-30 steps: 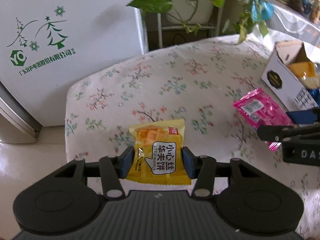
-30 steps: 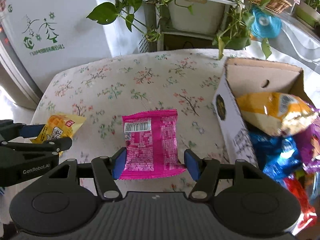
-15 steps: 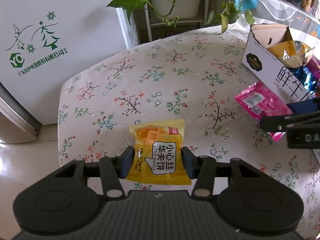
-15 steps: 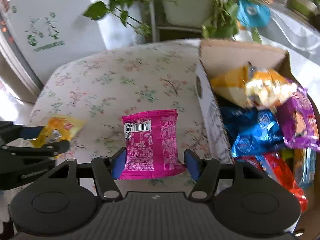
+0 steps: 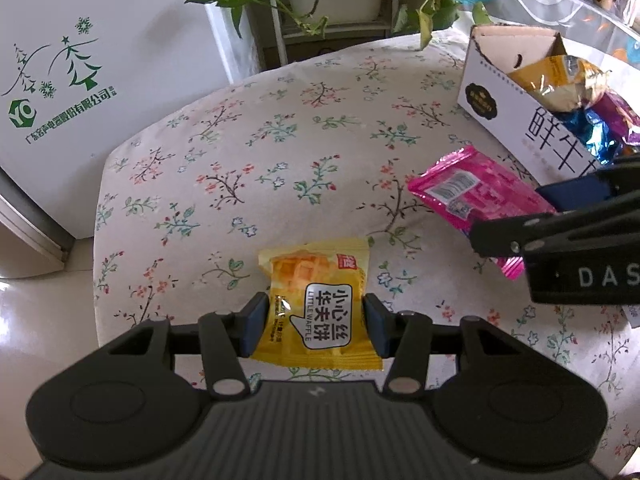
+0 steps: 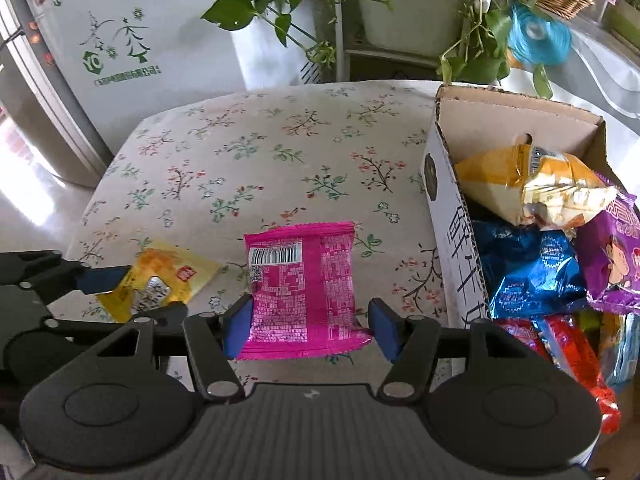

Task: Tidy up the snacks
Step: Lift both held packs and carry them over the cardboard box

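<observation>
A glossy yellow waffle packet (image 5: 318, 308) is pinched by the left gripper (image 5: 315, 326) above the floral-cloth tabletop (image 5: 280, 160) — a crinkled pink foil packet (image 6: 302, 292) is clamped by the right gripper (image 6: 310, 330), beside the cardboard box (image 6: 452, 240) of shiny snack bags.

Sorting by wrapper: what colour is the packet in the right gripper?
Bright pink packet, with a barcode; clearest in the right wrist view.

Glossy foil snack packets (image 6: 302, 284), matt cardboard box (image 6: 444, 184), seemingly cotton tablecloth (image 5: 280, 152)
</observation>
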Demonstrator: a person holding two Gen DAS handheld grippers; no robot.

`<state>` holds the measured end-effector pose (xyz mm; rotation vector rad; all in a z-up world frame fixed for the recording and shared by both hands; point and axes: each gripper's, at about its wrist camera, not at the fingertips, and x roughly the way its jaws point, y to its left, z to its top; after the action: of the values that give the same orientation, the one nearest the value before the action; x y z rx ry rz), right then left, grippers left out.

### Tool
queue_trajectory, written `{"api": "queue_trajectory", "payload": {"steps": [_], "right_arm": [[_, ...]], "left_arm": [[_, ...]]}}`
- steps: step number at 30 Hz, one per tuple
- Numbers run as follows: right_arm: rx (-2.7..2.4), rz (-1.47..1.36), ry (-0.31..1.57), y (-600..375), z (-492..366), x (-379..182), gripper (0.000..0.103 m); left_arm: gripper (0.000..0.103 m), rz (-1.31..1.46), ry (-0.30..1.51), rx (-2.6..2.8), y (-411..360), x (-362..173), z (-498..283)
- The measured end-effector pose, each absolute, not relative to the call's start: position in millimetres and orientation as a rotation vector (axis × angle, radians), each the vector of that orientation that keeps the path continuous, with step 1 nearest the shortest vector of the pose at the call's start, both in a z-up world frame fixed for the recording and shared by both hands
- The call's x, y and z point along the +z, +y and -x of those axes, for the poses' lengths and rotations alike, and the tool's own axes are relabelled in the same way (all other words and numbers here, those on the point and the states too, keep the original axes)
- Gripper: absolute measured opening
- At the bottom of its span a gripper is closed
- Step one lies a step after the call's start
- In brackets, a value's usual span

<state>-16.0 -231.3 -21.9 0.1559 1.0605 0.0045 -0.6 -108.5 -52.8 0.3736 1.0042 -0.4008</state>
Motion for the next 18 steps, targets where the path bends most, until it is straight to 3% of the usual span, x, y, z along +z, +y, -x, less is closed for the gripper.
{"api": "queue_trajectory", "payload": {"steps": [18], "right_arm": [[-0.029,-0.204,0.929,-268.9,33.9,17.3,0.068]], "left_arm": [[0.050,-0.215,0.895,-0.318,-101.6,-18.0,7.2]]}}
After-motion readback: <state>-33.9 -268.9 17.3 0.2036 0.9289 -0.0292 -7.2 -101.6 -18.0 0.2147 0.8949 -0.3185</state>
